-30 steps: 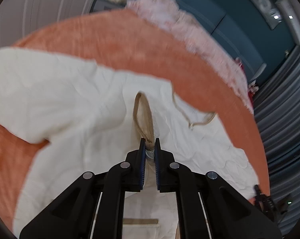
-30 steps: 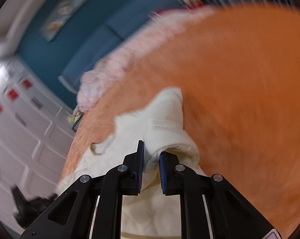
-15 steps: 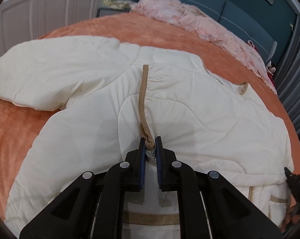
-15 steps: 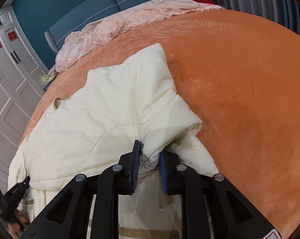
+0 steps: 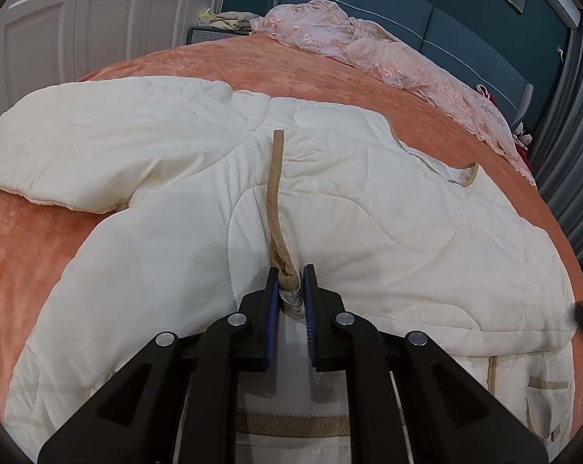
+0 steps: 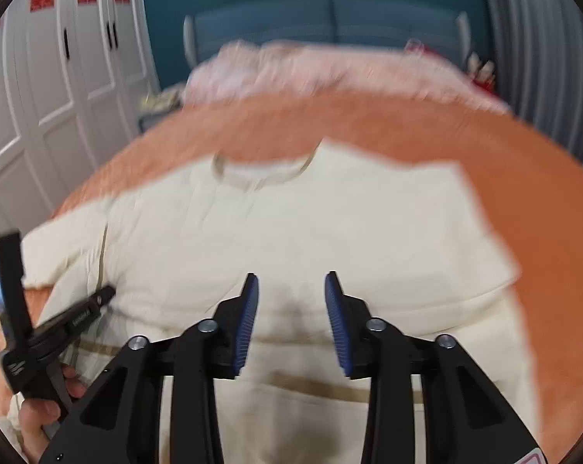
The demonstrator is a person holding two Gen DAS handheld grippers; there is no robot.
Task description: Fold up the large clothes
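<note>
No readable text (red wardrobe [image 6: 63,58] decals blurred).

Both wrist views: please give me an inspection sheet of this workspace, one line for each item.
Surface: orange bedspread, a bed.
Job's things: cream quilted jacket spread flat, one sleeve out to the side, tan trim strip down the middle.
Clutter: pink lace fabric heaped at the far end.
Grippers: left gripper shut on the tan trim strip; right gripper open, above the jacket, gripping nothing.
Cables: nothing seen.
Surroundings: blue headboard, white wardrobe doors, grey curtain.
</note>
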